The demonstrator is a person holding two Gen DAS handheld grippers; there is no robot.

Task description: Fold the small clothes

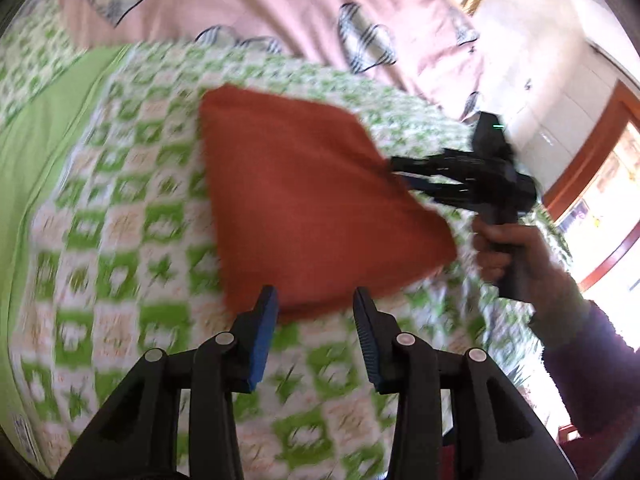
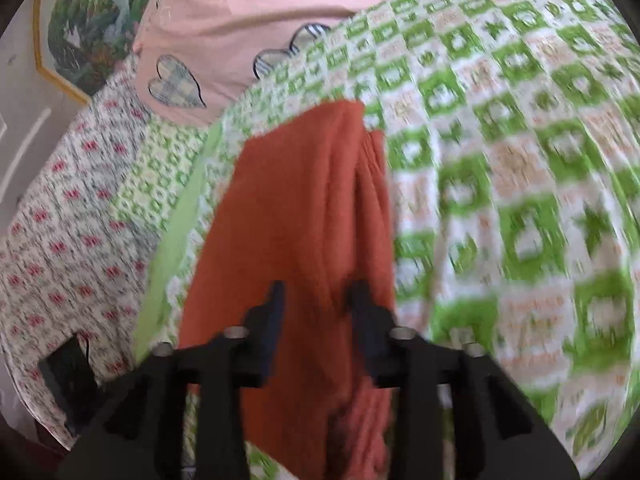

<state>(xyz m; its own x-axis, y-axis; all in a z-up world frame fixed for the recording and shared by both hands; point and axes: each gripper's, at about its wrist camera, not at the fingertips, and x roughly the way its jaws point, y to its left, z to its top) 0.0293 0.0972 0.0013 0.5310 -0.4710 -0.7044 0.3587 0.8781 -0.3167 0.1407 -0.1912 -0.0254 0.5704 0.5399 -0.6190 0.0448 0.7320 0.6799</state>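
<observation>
A bed fills both views, covered by a quilt (image 1: 132, 240) in a soft patchwork of green and white squares with pale orange motifs; a plain lime-green border runs along one edge. Beyond it lies a pink cover (image 1: 280, 8) of smooth cloth sewn with plaid heart shapes. In the right wrist view a second, white sheet with small red flowers (image 2: 68, 240) hangs beside the quilt, and a gold-framed picture (image 2: 88, 20) leans at the wall behind.

On the quilt rests the small garment (image 1: 304, 192), a rust-orange piece of nubbly, towel-like knit, folded into a rough four-sided shape with one corner pointing away. In the right wrist view it shows long lengthwise creases and a bunched lower end (image 2: 320, 220).

The left hand-held gripper (image 1: 316, 300) hovers over the near edge of the garment, its blue ribbed pads apart and clear of the cloth: released. The right hand-held gripper (image 1: 394, 170), black and blurred, reaches to the garment's side corner, carried by a hand (image 1: 520, 256) in a dark purple sleeve. From its own camera its fingers (image 2: 272, 300) stand apart over the orange cloth, with a fold lying between them, unpinched.
</observation>
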